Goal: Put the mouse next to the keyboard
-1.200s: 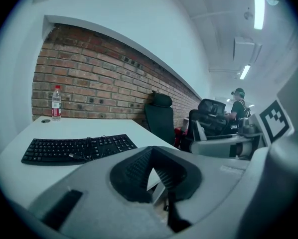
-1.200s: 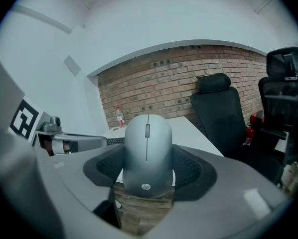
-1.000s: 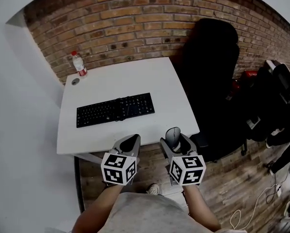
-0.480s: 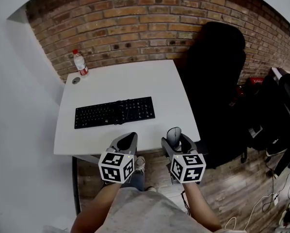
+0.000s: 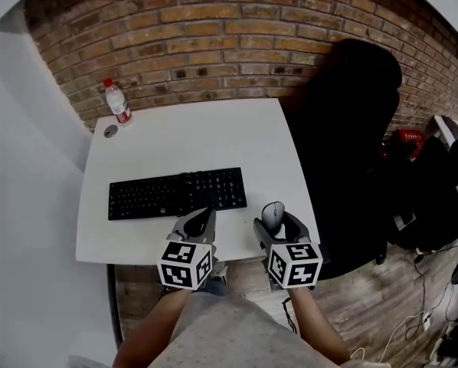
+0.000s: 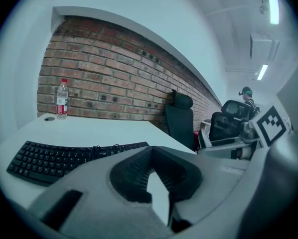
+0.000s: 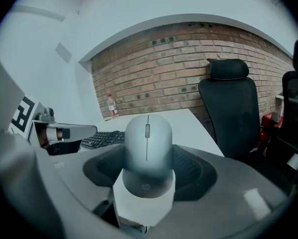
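Note:
A grey mouse (image 5: 272, 214) (image 7: 148, 148) is held between the jaws of my right gripper (image 5: 274, 218), above the front right part of the white table (image 5: 214, 136). The black keyboard (image 5: 177, 193) (image 6: 54, 156) lies across the table's front half, to the left of the mouse. My left gripper (image 5: 201, 222) (image 6: 154, 176) hovers at the table's front edge, just in front of the keyboard's right end, its jaws closed together with nothing between them.
A plastic water bottle (image 5: 117, 102) (image 6: 62, 99) and a small round cap (image 5: 110, 130) stand at the table's far left corner by the brick wall. A black office chair (image 5: 351, 129) (image 7: 229, 108) stands right of the table. Bags and cables lie on the wooden floor at far right.
Both grippers have moved forward over the table's front edge, the right one carrying the mouse. The keyboard and bottle stay where they were.

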